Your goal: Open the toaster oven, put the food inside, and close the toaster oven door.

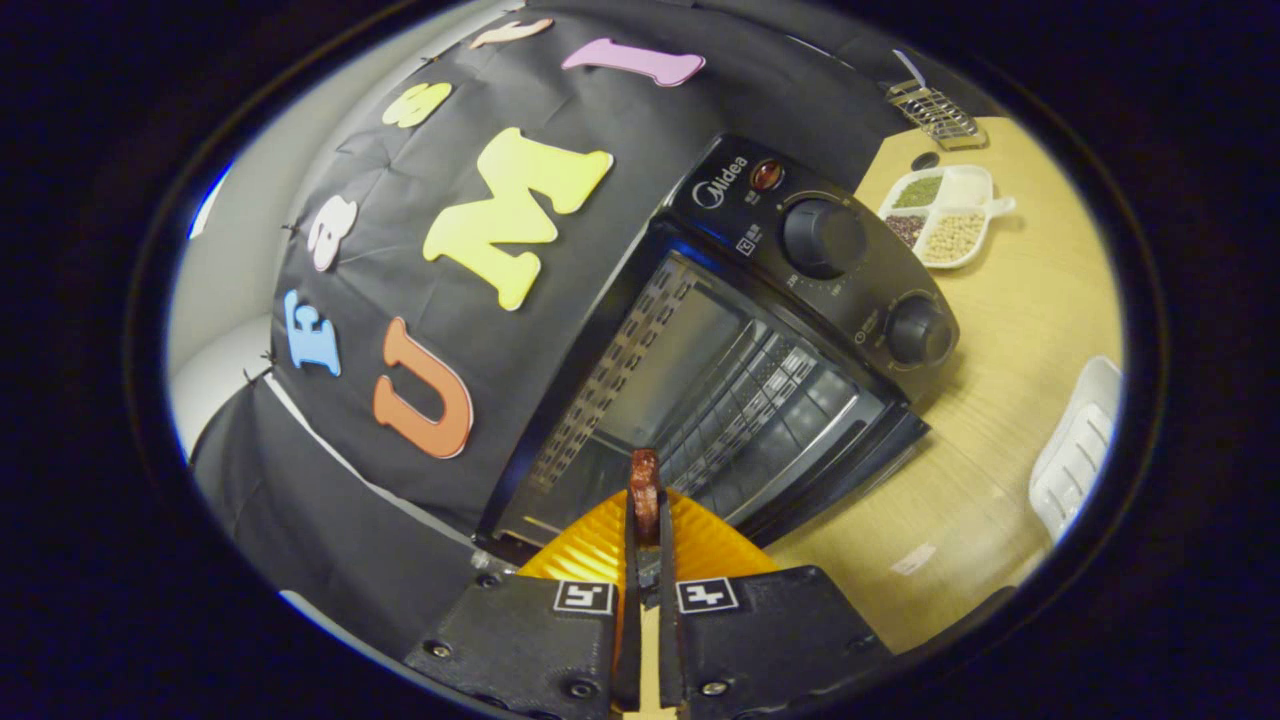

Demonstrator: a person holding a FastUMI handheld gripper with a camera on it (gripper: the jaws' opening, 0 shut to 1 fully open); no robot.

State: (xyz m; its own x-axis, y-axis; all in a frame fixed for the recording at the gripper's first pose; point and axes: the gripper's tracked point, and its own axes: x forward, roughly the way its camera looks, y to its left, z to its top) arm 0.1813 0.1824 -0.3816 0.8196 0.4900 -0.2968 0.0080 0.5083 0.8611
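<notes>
Small reddish-brown piece of food (645, 490) is pinched between the two fingers, jaws of the gripper (646, 520) nearly together and clamped on it, food sticking up past the fingertips. Right behind the food, on both sides of the fingers, is an orange ribbed disc-shaped thing (585, 545); can't tell what it is or whether it's touching the food. Just beyond the food sits the black toaster oven (740, 330), door open, cavity facing the gripper; wire rack (760, 395) visible inside the oven, perforated metal side wall (610, 370) on the oven's inner left. Oven's control panel carries a small red indicator lamp (767, 175) and two round black knobs, upper knob (822, 237) and lower knob (920, 330), one below the other. Oven stands on a light wooden tabletop (1010, 330). Beyond the oven's control panel side, on the tabletop: white divided dish of dried beans and grains (945, 215), and farther past it a metal wire rack-like thing (935, 112). Near the oven's front corner, also on the tabletop, a white slotted plastic tray (1075, 450).
</notes>
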